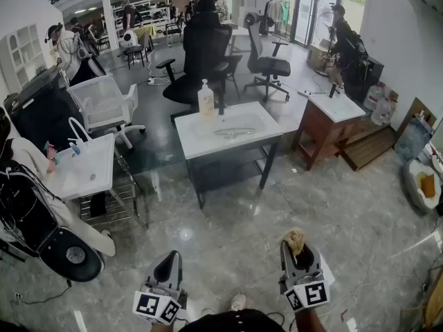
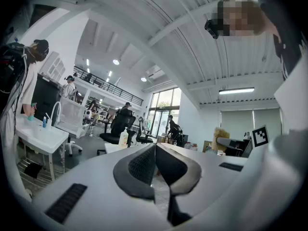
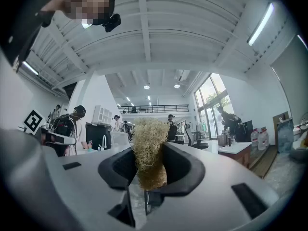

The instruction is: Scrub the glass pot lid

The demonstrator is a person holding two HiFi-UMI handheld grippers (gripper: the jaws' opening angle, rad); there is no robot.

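**Q:** Shows the left white two-jaw gripper (image 1: pixel 164 282) at the near edge, low over the grey marble floor (image 1: pixel 228 220). Why pressed flat, pad to pad, with nothing between?

**A:** Probably parked that way for lack of a job yet. Likely meant to steady the lid later.

**Q:** And on the right?

**A:** Shows the right white two-jaw gripper (image 1: pixel 299 254) clamped on a tan fibrous scrubbing pad (image 3: pixel 147 148). Gripped low down, leaving the tuft free beyond the jaw tips, presumably to give a working face for scrubbing.

**Q:** Where to find the round glass pot lid (image 1: pixel 234 132)?

**A:** Look far ahead, in the shallow basin of the white sink table (image 1: pixel 185 144) at centre. Only a faint oval there, lying flat, near and to the right of a pale pump-top soap bottle (image 1: pixel 205 101). Most likely the lid, though too small to confirm as glass.

**Q:** Any contact?

**A:** None. Both grippers well apart from the table and pointed toward it. Judged as approach, with scrubbing not yet begun.

**Q:** Anything in the path?

**A:** Open floor only. Note the black office chairs (image 1: pixel 201 61) beyond the table, plus a white sink station (image 1: pixel 90 164) far left and a brown-cabinet sink (image 1: pixel 337 106) far right.
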